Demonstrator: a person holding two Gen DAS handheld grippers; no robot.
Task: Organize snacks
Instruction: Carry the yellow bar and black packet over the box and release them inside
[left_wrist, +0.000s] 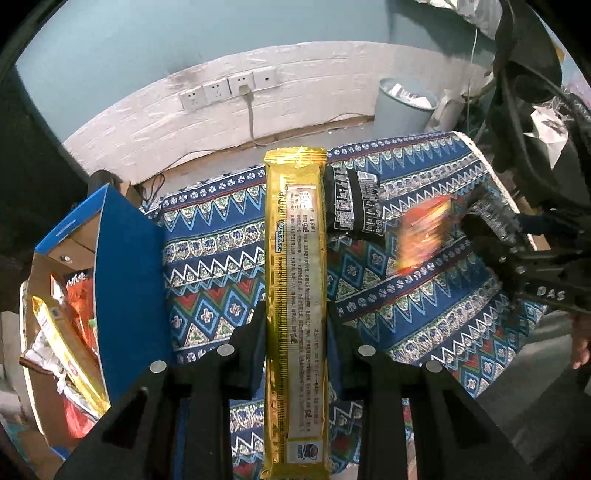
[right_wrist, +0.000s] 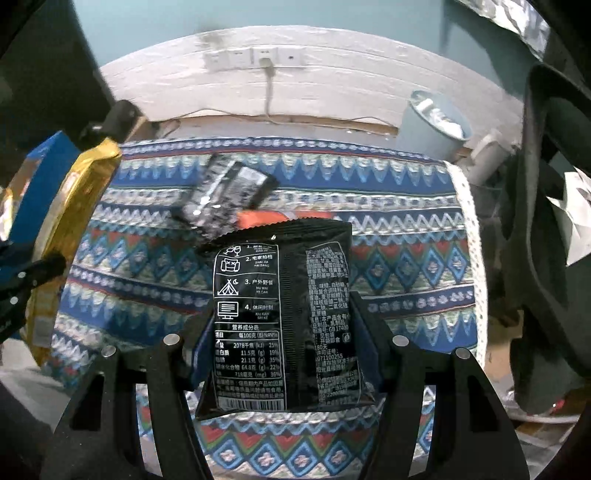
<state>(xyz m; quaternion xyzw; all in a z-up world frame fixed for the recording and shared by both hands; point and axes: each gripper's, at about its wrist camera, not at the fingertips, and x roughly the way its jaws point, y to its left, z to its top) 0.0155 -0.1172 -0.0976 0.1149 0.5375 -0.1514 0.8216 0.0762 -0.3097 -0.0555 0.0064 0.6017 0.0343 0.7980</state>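
Note:
My left gripper is shut on a long gold biscuit pack, held lengthwise above the patterned cloth. My right gripper is shut on a black snack bag with white print, lifted off the cloth. A second black snack pack lies on the cloth further back. An orange packet lies beside it, blurred in the left wrist view and partly hidden behind the held bag in the right wrist view. The gold pack and the left gripper show at the left edge of the right wrist view.
An open blue cardboard box at the left holds several snack packs, among them a gold one. A pale bin stands by the white wall with sockets. The right gripper's body shows at the right, and dark chair parts.

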